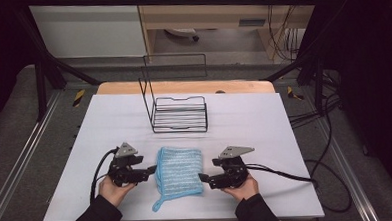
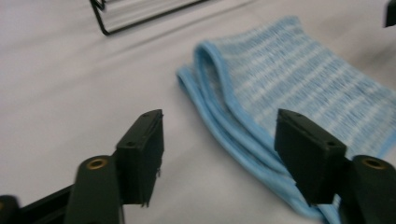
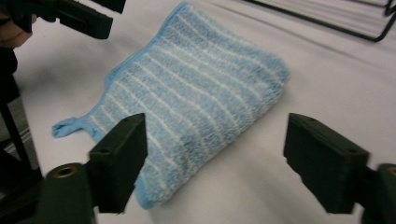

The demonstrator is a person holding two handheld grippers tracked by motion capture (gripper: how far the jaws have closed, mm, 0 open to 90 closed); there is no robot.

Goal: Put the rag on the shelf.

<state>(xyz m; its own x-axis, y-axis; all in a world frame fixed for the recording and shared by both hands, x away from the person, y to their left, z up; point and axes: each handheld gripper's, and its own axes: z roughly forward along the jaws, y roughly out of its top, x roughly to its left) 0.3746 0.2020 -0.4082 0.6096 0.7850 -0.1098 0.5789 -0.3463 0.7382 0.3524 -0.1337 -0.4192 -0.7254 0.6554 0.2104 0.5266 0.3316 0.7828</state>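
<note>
Two grippers sitting low over the white table (image 1: 265,137) — left gripper (image 1: 150,170) hovering with jaws spread, nothing in them. Folded blue cloth (image 1: 179,174) lying flat between them, wire rack (image 1: 180,113) behind it. Right gripper (image 1: 203,178) likewise gaping, empty — just beside the cloth's edge.

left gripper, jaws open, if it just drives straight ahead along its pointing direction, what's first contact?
Most likely the folded blue cloth. The left gripper points at the cloth's near folded edge, with bare white table cover in between and nothing else in the line. Depth is uncertain, so the jaw tips might graze the cover first.
</note>
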